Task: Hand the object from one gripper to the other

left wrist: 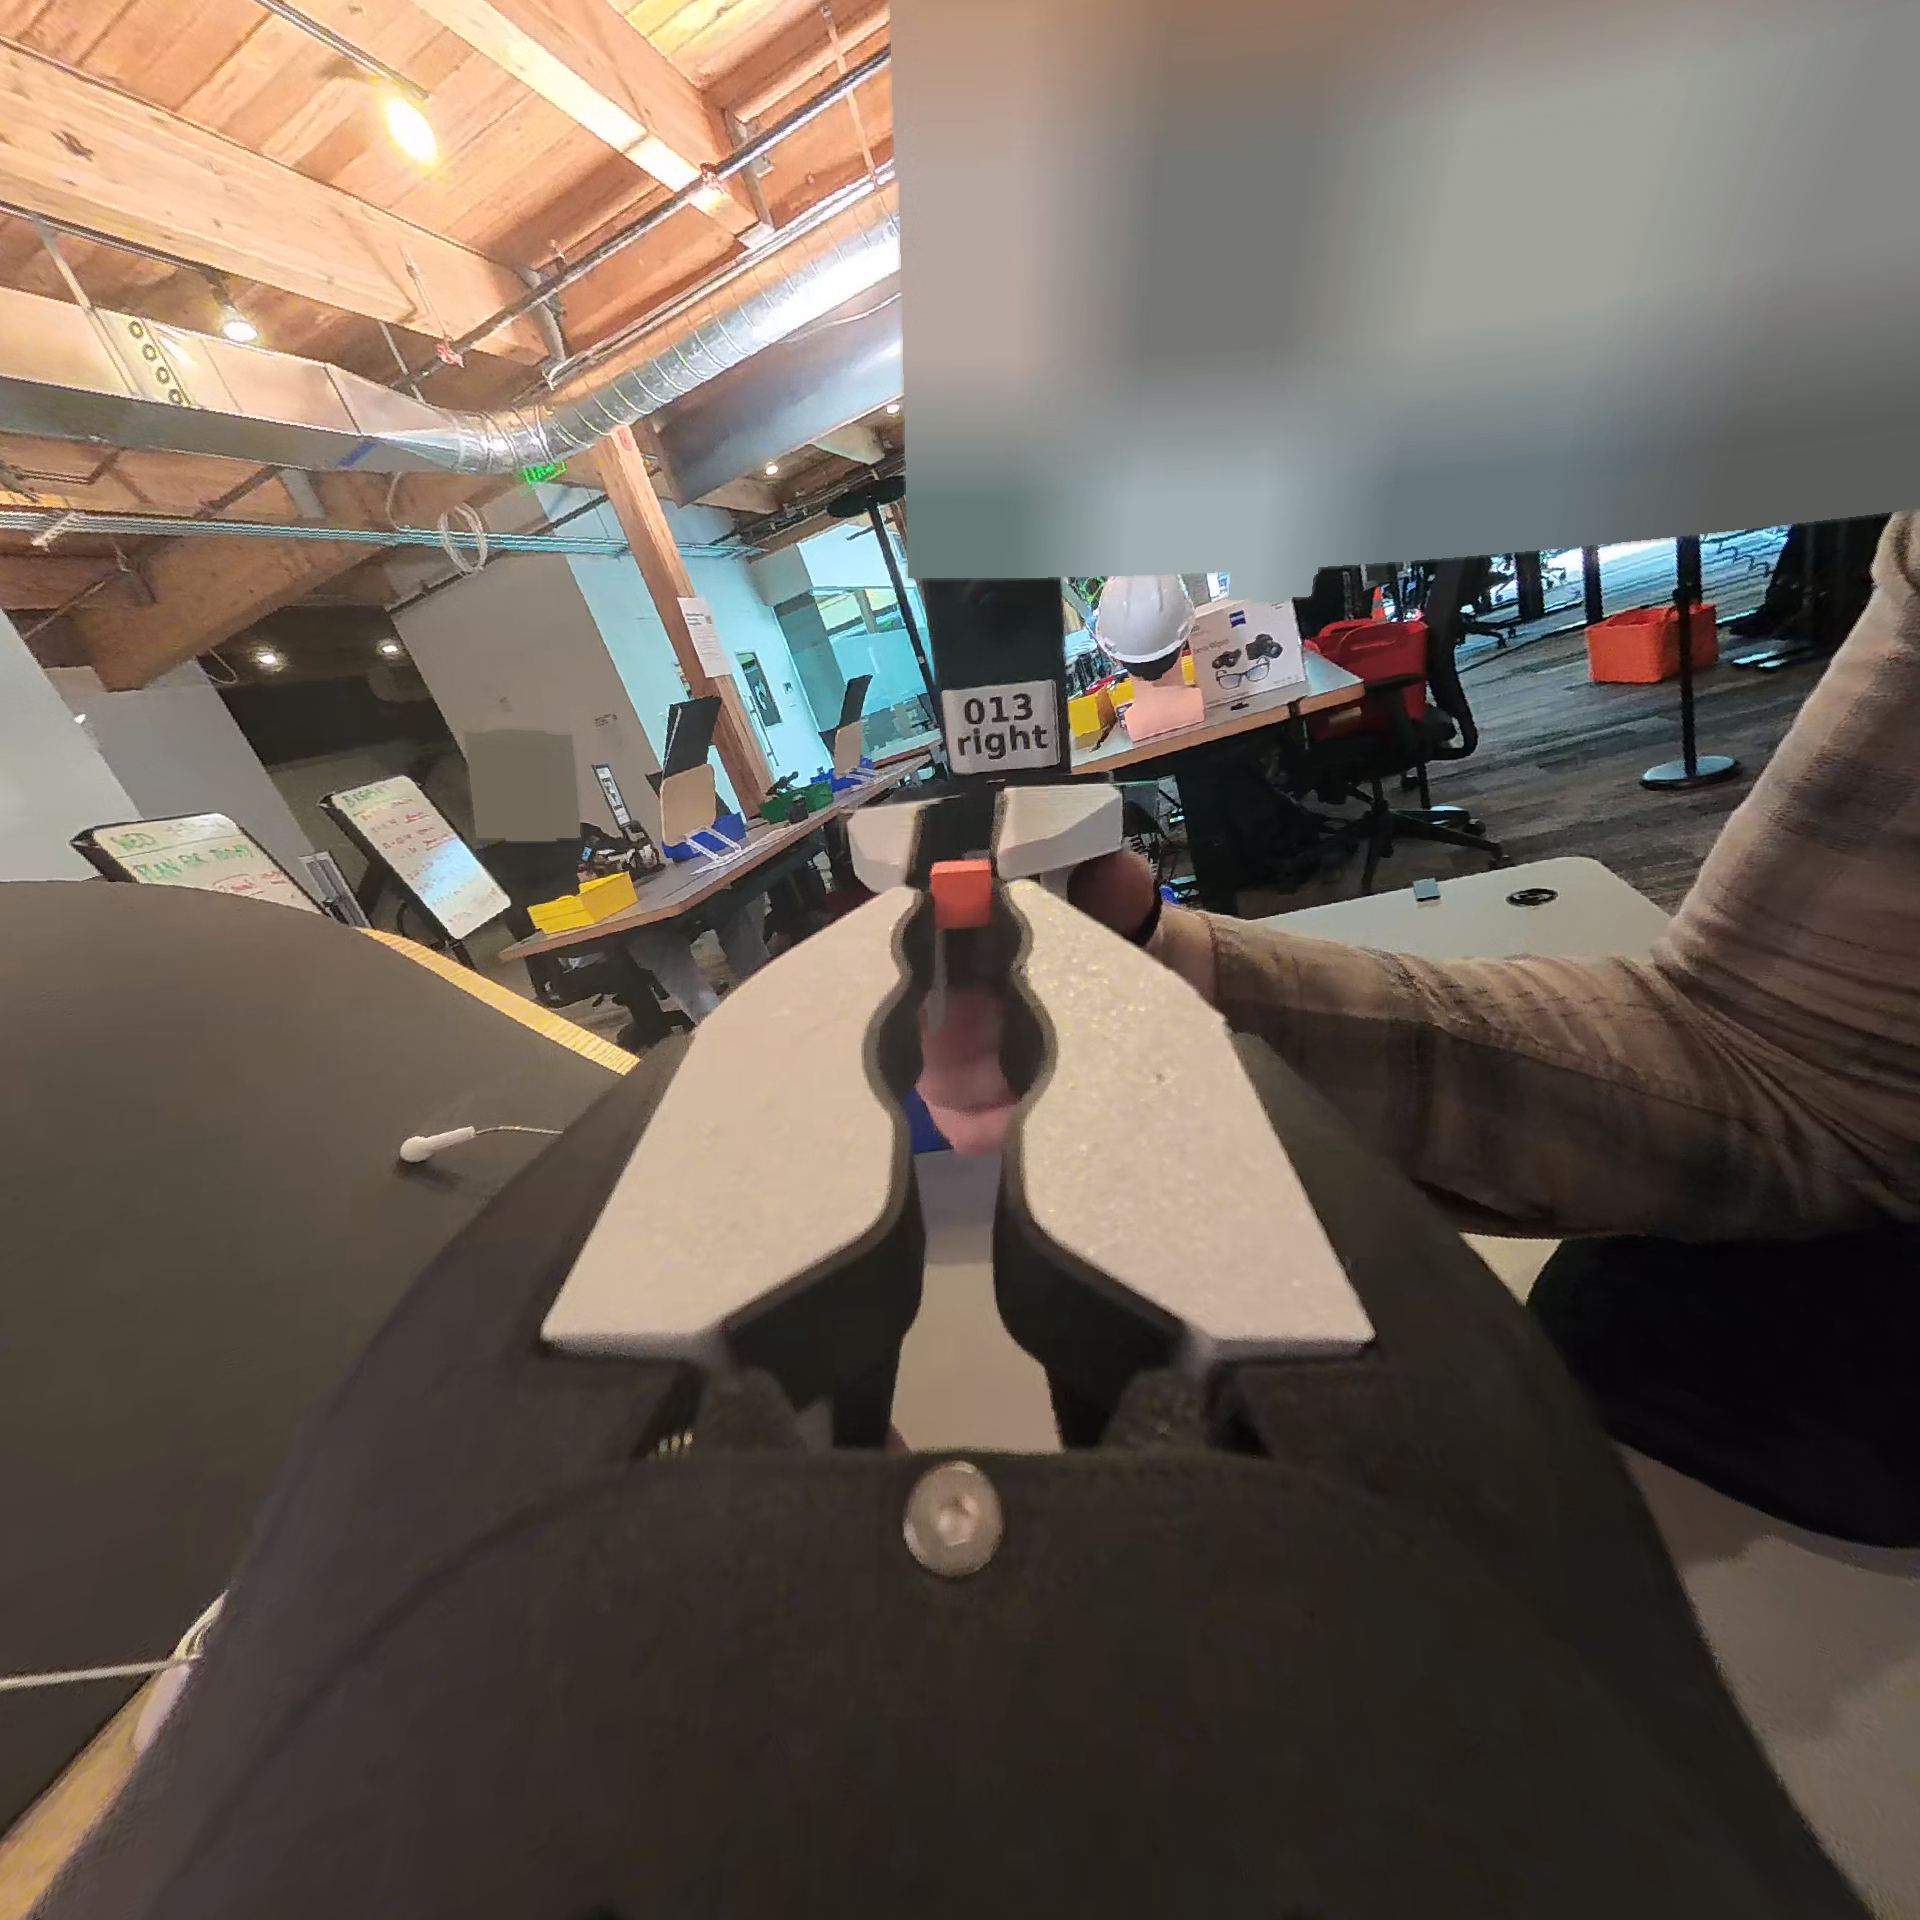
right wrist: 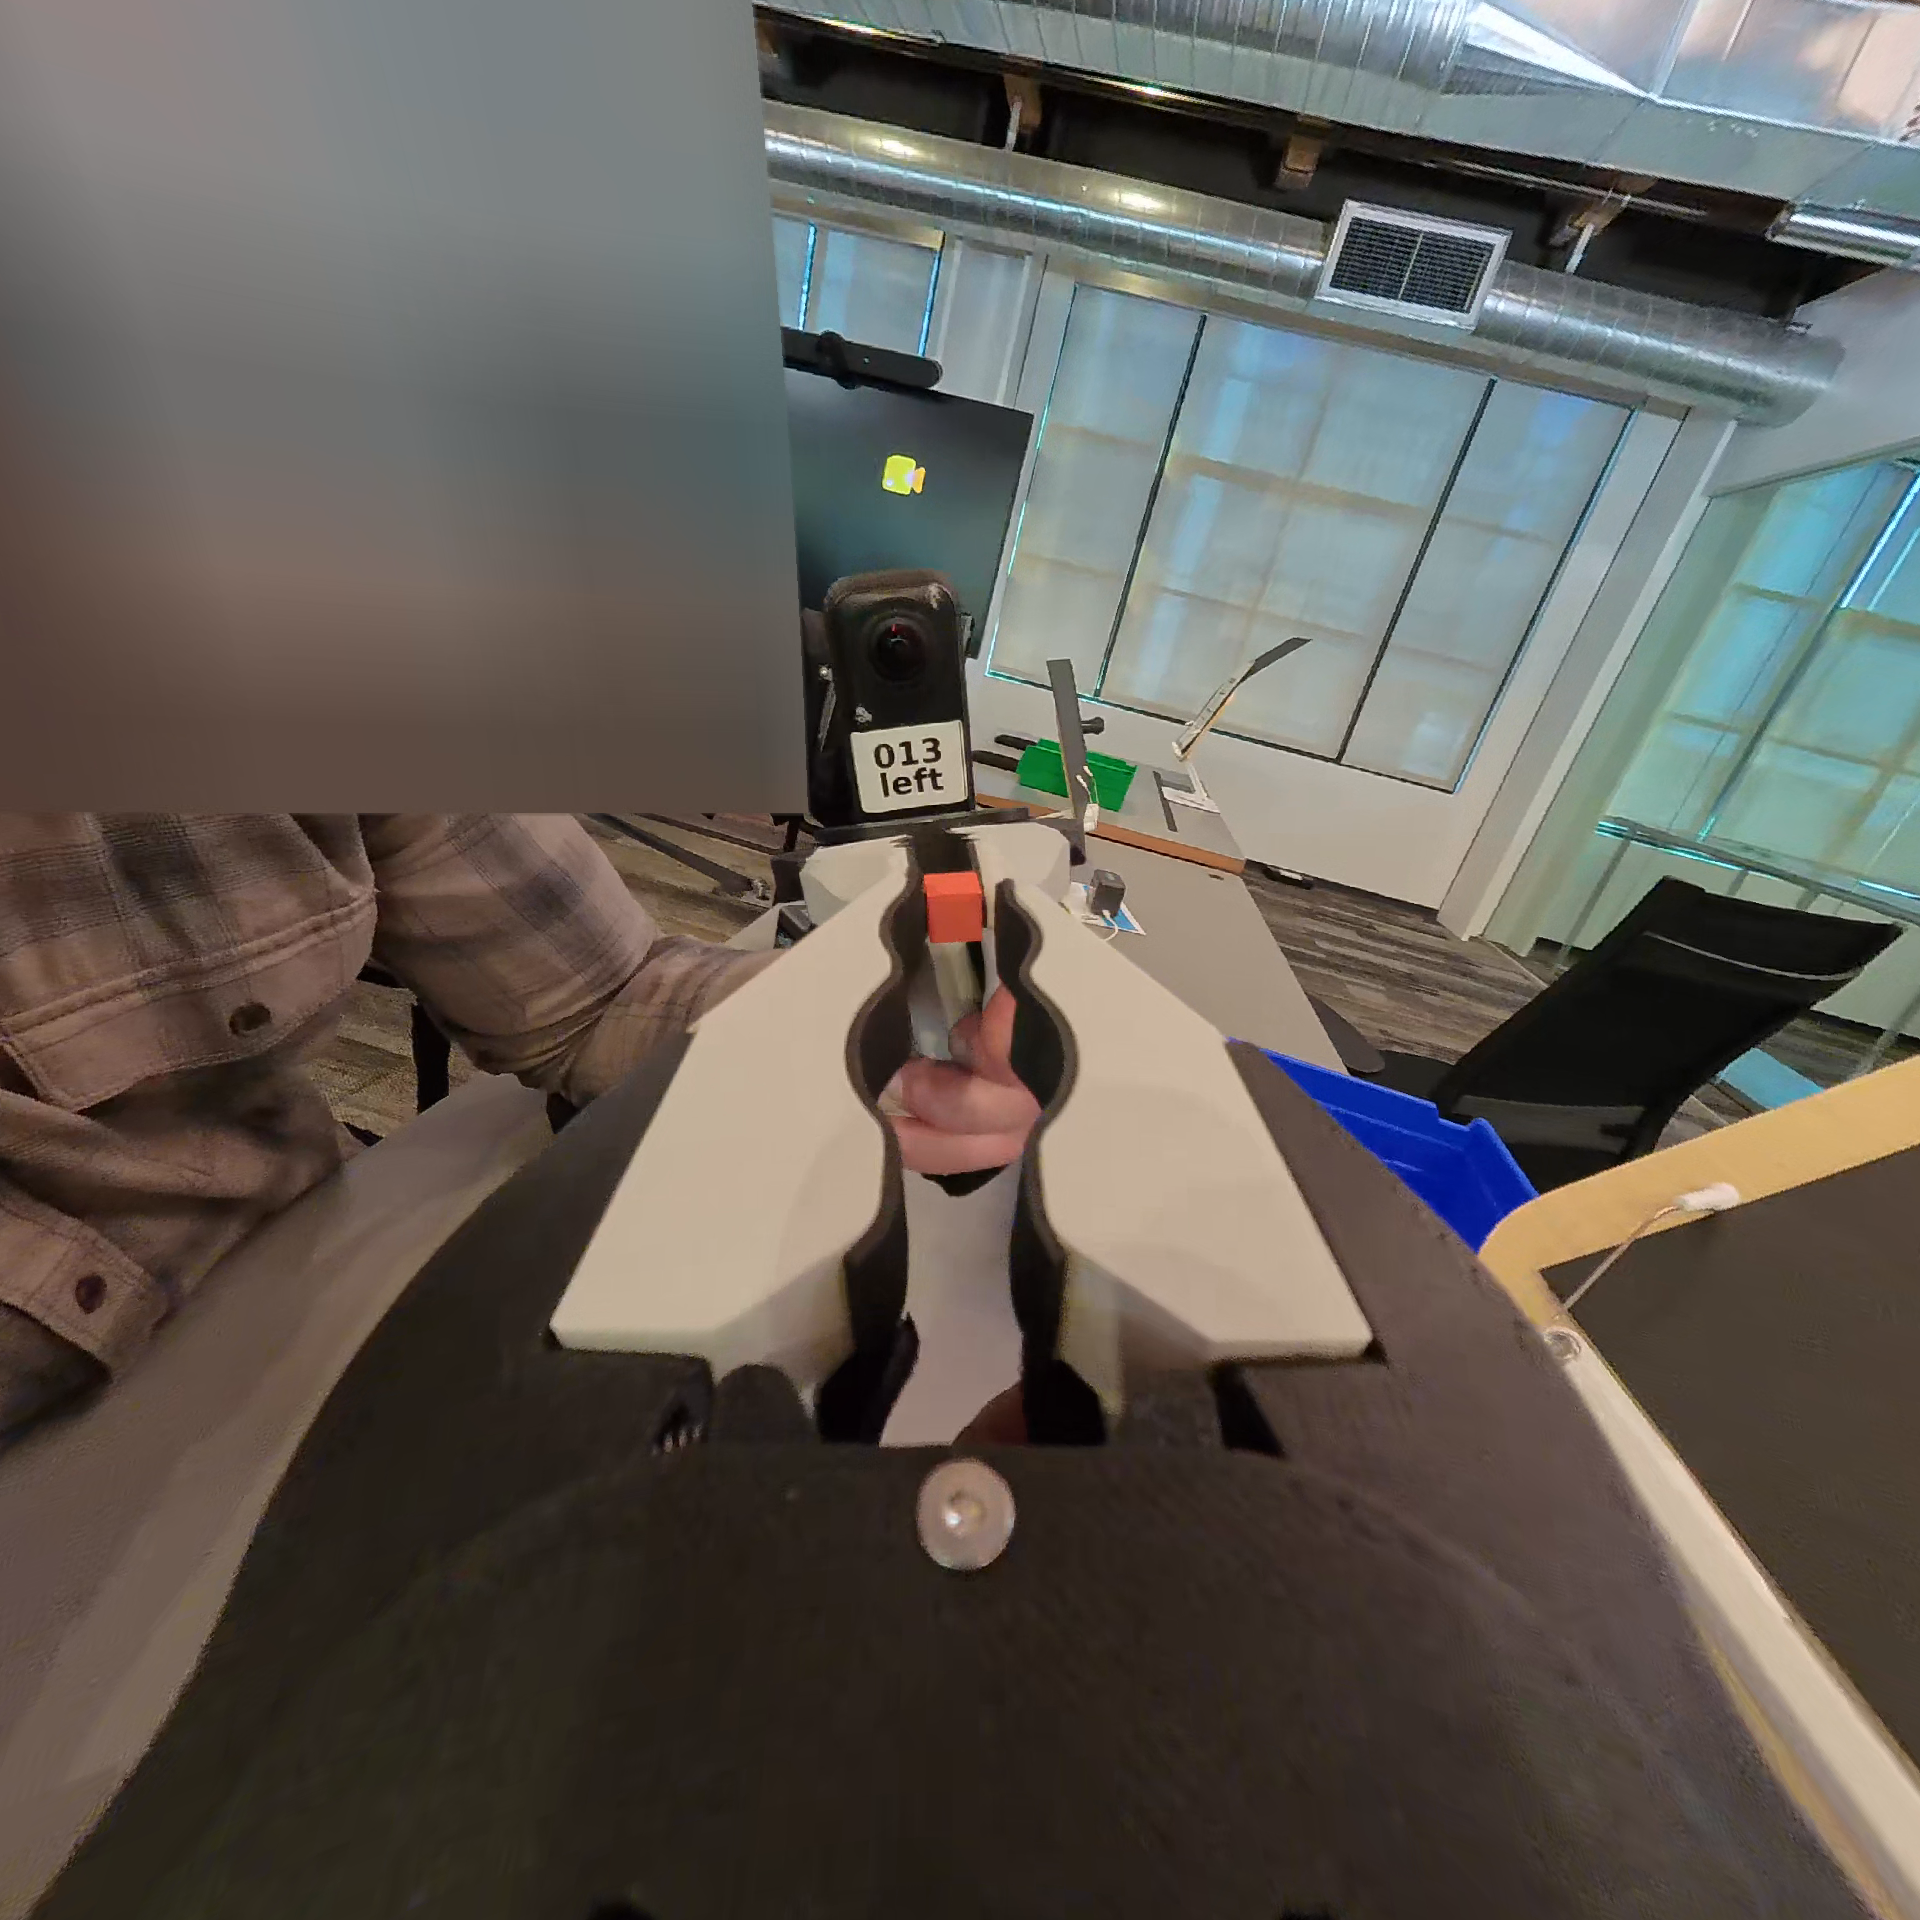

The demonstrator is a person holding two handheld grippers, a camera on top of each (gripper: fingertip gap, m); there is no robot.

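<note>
The left gripper (left wrist: pixel 961 904) and right gripper (right wrist: pixel 951 904) meet tip to tip, fingers nearly closed.

Noted, legible but not transcribed: white printed label (left wrist: pixel 1001 727) on the right gripper (left wrist: pixel 961 862) camera post; matching label (right wrist: pixel 910 767) below the left gripper (right wrist: pixel 951 862) camera. Two handwritten whiteboards (left wrist: pixel 416 868), a printed white box (left wrist: pixel 1247 649) on a far desk. My screen (right wrist: pixel 902 475) shows one yellow icon.
</note>
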